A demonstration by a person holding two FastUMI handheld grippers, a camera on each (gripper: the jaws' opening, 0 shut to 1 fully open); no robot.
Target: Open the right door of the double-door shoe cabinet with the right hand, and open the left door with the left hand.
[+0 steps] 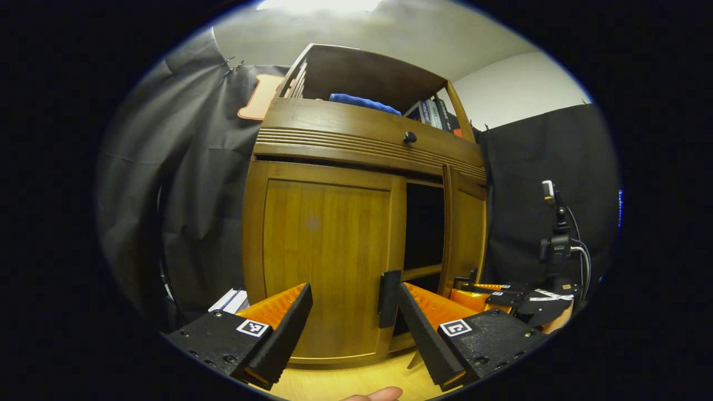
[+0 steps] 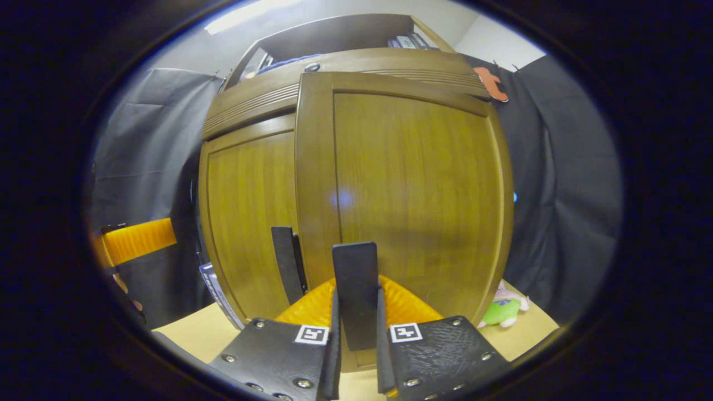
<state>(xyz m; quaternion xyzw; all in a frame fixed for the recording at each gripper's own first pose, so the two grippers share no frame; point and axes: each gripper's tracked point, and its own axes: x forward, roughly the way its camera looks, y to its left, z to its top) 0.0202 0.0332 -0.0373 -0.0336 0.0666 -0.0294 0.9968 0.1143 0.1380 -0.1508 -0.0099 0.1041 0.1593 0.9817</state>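
Observation:
The wooden shoe cabinet (image 1: 367,142) stands straight ahead. Its left door (image 1: 328,250) is closed, with a dark vertical handle (image 1: 389,298) at its inner edge. My left gripper (image 1: 353,289) is open just in front of that door, and the handle sits by its right finger. The right door (image 1: 467,234) is swung partly out, showing a dark interior (image 1: 424,225). In the right gripper view, the right door (image 2: 412,189) is very close and my right gripper (image 2: 356,303) is shut on its handle (image 2: 355,278). The left door's handle (image 2: 287,262) shows beside it.
A drawer with a round knob (image 1: 410,136) tops the doors; a blue cloth (image 1: 362,103) and books (image 1: 431,111) lie on the shelf above. A camera stand (image 1: 557,239) is to the right. A green plush toy (image 2: 504,312) lies by the cabinet's right foot. Books (image 1: 231,301) lean at its left.

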